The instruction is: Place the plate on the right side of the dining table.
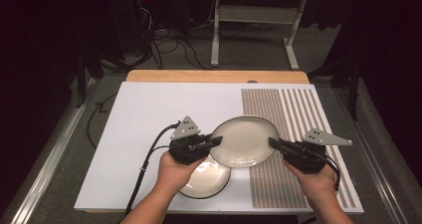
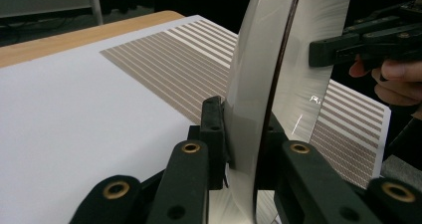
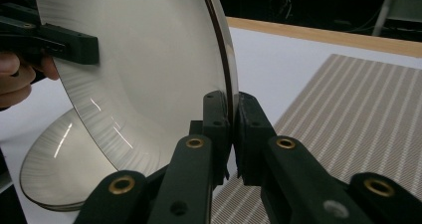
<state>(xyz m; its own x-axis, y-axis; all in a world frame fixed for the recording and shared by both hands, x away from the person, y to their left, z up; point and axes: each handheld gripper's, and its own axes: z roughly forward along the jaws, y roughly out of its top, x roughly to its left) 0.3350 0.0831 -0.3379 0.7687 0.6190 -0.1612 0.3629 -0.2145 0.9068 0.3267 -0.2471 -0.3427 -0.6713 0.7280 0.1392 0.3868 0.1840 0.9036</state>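
A cream plate with a dark rim (image 1: 245, 140) hangs above the table, gripped at two opposite edges. My left gripper (image 1: 215, 142) is shut on its left rim, and the rim (image 2: 244, 134) passes between that gripper's pads (image 2: 215, 134). My right gripper (image 1: 272, 143) is shut on the right rim, where the dark edge (image 3: 230, 79) sits between its pads (image 3: 217, 129). A second plate (image 1: 208, 179) of the same kind lies flat on the table under my left hand, also seen low at the left as the lower plate (image 3: 59, 169).
A white board (image 1: 149, 114) covers the table, with a brown striped mat (image 1: 293, 109) on its right part. A wooden edge (image 1: 214, 76) runs along the far side. Beyond it stand a white frame leg (image 1: 215, 35) and floor cables (image 1: 169, 45).
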